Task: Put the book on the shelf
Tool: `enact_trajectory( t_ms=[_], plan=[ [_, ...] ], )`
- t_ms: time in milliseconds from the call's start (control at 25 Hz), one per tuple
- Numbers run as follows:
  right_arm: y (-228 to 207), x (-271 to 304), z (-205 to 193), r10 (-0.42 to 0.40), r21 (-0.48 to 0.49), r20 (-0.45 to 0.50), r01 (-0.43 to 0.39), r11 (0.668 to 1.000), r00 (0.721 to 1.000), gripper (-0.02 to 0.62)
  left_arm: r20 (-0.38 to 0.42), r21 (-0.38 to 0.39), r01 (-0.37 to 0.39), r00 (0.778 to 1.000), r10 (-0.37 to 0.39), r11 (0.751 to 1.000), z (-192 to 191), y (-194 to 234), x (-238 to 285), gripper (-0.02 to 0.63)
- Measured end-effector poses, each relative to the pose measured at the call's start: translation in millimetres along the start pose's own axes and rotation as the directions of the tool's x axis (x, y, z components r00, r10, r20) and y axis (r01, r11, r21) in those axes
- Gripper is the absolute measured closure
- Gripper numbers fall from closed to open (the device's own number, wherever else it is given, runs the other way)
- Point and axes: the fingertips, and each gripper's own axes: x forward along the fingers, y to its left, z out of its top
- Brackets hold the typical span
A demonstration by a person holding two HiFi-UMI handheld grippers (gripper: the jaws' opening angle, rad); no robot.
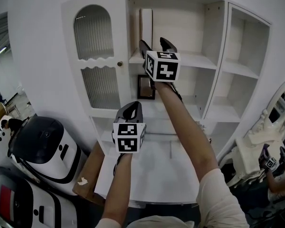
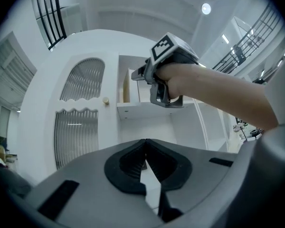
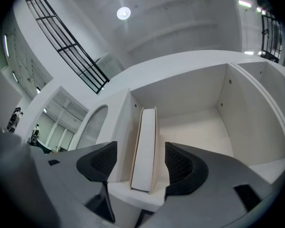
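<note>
left gripper (image 1: 129,112) sits nearest me, jaws pressed together, empty; right gripper (image 1: 156,44) has jaws spread clear of the slim white book (image 3: 145,146) standing on the white cabinet's upper shelf (image 3: 199,132); release looks done; next i'd withdraw straight, without tipping it.

The book (image 3: 145,148) stands upright at the left end of the top shelf (image 3: 199,132), close to its side wall (image 1: 134,27). To its right the shelf lies open up to the divider (image 1: 213,56). The right claw (image 3: 140,161) has its jaws apart either side of the book, not touching. A dark frame (image 1: 146,87), perhaps a picture, occupies the lower shelf's (image 1: 190,107) left end.
</note>
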Motion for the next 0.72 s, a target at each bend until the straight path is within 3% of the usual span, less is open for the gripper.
enact_trajectory(
  t_ms=[240,480,720],
  plan=[
    [7,-56,-16,0.035,-0.016,0.046,-0.035,0.999,0.998,0.275,0.021,-0.016,0.005,1.0,-0.004,1.0,0,-4,-4,0.591],
    [29,-120,-59,0.077,-0.054,0.047,-0.074,0.996,0.996,0.275,0.052,-0.009,-0.016,0.998,0.017,1.0,0,1,-16,0.591],
    [28,-184,-126,0.022,0.015,0.042,-0.023,1.0,0.999,0.275,0.145,0.017,-0.026,0.989,0.023,1.0,0,-6,-43,0.591]
  ],
)
